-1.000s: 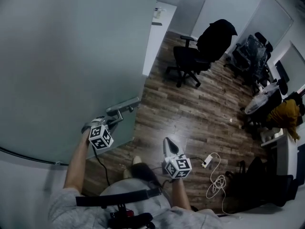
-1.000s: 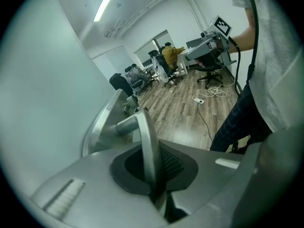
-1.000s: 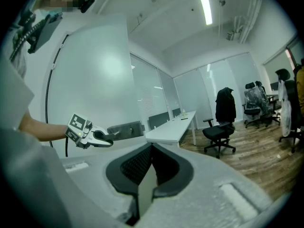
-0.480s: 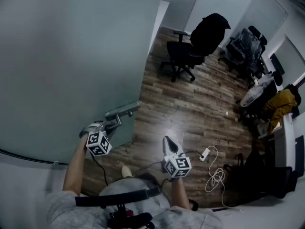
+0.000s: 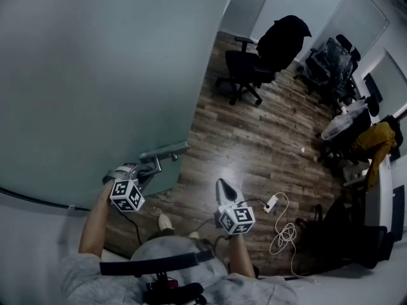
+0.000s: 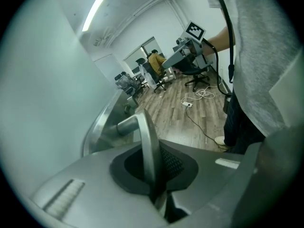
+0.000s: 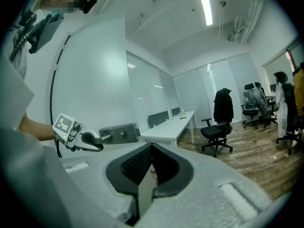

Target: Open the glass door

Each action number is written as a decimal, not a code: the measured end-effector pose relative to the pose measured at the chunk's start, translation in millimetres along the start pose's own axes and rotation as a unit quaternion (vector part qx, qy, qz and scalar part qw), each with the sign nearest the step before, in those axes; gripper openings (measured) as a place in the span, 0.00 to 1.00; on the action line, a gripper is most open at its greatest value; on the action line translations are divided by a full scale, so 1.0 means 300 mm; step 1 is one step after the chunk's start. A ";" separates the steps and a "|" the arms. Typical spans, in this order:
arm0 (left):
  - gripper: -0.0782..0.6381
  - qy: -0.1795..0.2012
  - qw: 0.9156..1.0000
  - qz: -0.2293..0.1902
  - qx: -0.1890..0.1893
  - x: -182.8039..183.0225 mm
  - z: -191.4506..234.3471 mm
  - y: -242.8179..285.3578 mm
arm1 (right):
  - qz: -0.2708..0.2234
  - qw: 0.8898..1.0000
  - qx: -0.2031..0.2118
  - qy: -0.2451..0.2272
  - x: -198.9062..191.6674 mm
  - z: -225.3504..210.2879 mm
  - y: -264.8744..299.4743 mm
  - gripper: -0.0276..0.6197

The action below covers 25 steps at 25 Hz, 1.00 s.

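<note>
**Left gripper clamped on the door handle, right gripper idle**

Head view: We see the left gripper [image 5: 145, 168] at the metal handle [image 5: 163, 152] of the glass door [image 5: 95, 75]. The frosted door fills the left of the frame, and the handle sits near its lower right edge. The right gripper [image 5: 223, 187] hangs free over the wooden floor [image 5: 254, 138], well apart from the door and pointing away from the person. Beyond it a white power strip [image 5: 272, 203] and a looped cable [image 5: 283, 235] lie on the boards. A black office chair [image 5: 257, 59] stands farther back.

Left gripper view: The jaws pinch the flat lever of the handle, which stands upright between the pads. The lever bends off to its plate on the door at the left. A grey shirt [image 6: 266, 56] fills the right side.

Right gripper view: The jaws are pressed together with nothing between them. To the left, the other gripper meets the handle on the door. A white desk [image 7: 172, 127] stands just behind the door's edge.
</note>
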<state>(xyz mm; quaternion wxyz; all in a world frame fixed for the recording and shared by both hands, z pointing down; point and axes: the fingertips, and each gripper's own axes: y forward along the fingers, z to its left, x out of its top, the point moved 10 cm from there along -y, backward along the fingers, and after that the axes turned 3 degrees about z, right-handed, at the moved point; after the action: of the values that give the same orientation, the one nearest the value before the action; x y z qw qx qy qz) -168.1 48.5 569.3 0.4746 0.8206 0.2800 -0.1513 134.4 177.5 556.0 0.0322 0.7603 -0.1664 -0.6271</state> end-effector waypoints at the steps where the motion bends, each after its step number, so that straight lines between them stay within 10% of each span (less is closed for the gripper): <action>1: 0.12 0.001 1.000 -0.001 -0.001 0.003 -0.011 -0.003 | 0.000 1.000 0.002 -0.001 -0.001 -0.004 -0.003 0.05; 25: 0.15 0.017 1.000 0.000 0.006 0.092 -0.263 -0.111 | 0.012 1.000 0.029 0.001 -0.056 -0.010 -0.147 0.05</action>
<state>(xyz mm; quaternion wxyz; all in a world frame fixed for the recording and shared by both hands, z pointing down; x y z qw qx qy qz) -167.5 138.6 571.7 0.4649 0.8260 0.2872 -0.1385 144.2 223.6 561.1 0.0173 0.7593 -0.1933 -0.6211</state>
